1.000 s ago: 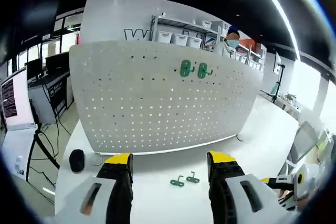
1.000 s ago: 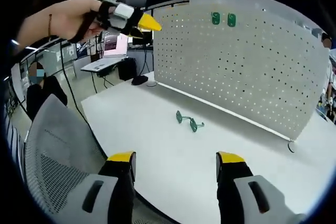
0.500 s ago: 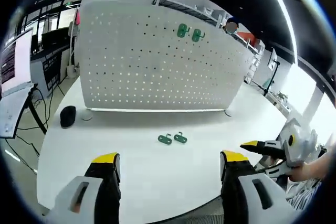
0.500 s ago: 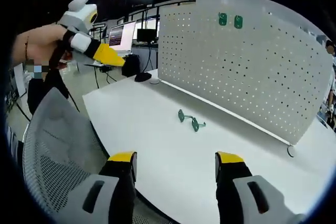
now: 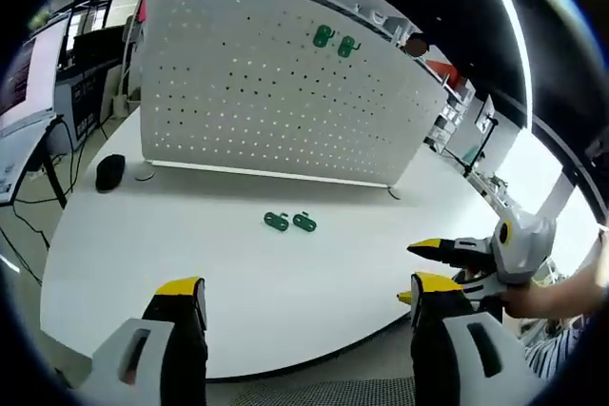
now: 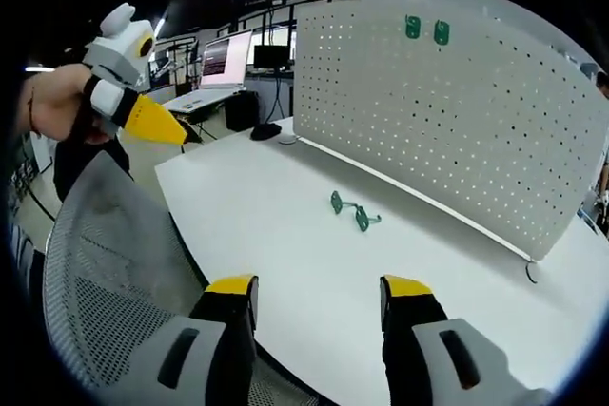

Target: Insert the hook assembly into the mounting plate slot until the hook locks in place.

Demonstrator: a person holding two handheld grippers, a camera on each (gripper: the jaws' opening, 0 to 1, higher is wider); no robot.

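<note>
Left gripper (image 5: pixel 300 294) held above the near edge of the white table (image 5: pixel 143 244), pointed toward the pegboard (image 5: pixel 276 111), jaws spread wide with nothing between them, touching nothing. Right gripper (image 6: pixel 317 289) likewise held over the table edge, jaws wide apart and empty, aimed across the tabletop at the board. In the left gripper view, the right gripper seen at the right side, off the table edge, yellow tips pointing inward, gripped by a hand (image 5: pixel 561 297) with the forearm reaching in from the right. In the right gripper view, the left gripper seen at the upper left, raised above a grey mesh chair (image 6: pixel 105 273), yellow tip angled down to the right, held by a hand (image 6: pixel 57 111). Two loose green hooks (image 5: pixel 289 222) lying on the table side by side, just beside each other, between the grippers and the board, well apart from both grippers. Two more green hooks (image 5: pixel 334 41) already mounted near the top of the upright pegboard, close together. A black computer mouse (image 5: pixel 109 170) resting on the table near the left end of the board.
</note>
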